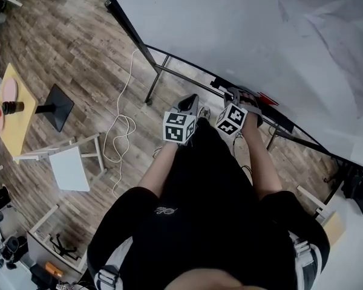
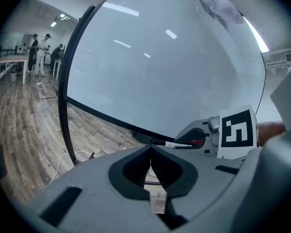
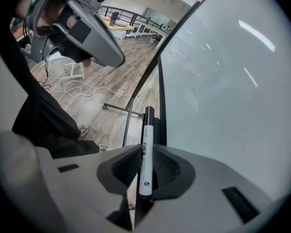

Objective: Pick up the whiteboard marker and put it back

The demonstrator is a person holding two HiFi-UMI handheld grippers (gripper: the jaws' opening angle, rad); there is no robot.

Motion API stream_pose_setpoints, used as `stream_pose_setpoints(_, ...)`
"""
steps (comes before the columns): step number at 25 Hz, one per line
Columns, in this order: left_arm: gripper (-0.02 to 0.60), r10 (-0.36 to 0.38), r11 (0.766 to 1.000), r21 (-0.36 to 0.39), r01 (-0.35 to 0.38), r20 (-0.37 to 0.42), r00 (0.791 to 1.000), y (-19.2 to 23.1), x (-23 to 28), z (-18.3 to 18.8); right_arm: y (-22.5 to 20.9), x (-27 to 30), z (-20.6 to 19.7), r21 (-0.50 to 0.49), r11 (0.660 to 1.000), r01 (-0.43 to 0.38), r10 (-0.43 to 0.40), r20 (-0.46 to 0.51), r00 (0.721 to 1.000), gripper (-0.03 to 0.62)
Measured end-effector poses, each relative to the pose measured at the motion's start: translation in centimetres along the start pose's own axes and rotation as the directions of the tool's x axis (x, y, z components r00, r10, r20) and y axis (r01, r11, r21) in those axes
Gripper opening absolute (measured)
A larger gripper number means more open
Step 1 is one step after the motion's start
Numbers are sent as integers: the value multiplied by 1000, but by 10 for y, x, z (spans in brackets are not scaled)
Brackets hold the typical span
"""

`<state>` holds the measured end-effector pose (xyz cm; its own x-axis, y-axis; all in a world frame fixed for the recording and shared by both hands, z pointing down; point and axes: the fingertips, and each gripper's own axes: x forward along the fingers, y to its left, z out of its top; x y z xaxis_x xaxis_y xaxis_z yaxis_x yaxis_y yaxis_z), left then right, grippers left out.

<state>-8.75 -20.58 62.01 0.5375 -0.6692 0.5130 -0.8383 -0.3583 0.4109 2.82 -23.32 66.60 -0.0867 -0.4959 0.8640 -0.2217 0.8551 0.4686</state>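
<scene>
The right gripper (image 3: pixel 146 150) has its fingers clamped on the whiteboard marker (image 3: pixel 147 130). The marker's capped end sticks out well beyond the fingertips, close to the black frame (image 3: pixel 161 96) of the whiteboard (image 3: pixel 223 81). If that end knocks the frame, I'd expect the marker to twist in the grip or drop to the floor (image 3: pixel 131 67). The left gripper (image 2: pixel 150 152), off to the side with its fingers together on nothing, couldn't catch it. I count one marker, one whiteboard and two grippers.

The right gripper (image 3: pixel 145 152) grips a whiteboard marker (image 3: pixel 146 130) between its fingers (image 3: pixel 167 168), black cap forward. A whiteboard (image 3: pixel 223 81) stands close beside it.
</scene>
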Motion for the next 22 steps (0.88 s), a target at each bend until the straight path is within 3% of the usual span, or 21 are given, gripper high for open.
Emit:
stream_pose_setpoints(9,6,-6,1000,-10,6,14,1000,5,-15,-3,-1,-2,0,33,999,24,-24,-26,999,74)
stream_pose_setpoints(16,6,-48,999,23,48,17,999,-1,-28,-2,-2,-21,0,216,974,63,-65,2,998,129)
stream_pose_setpoints(19,6,-88,996,31,88,29,996,-14,-34,-2,-1,-44,3,361,930,76,-100,50,994,133)
stream_pose_setpoints(22,6,-123,991,59,120,50,991,-30,-40,1,-10,-76,14,547,833,88,-208,161,965,133)
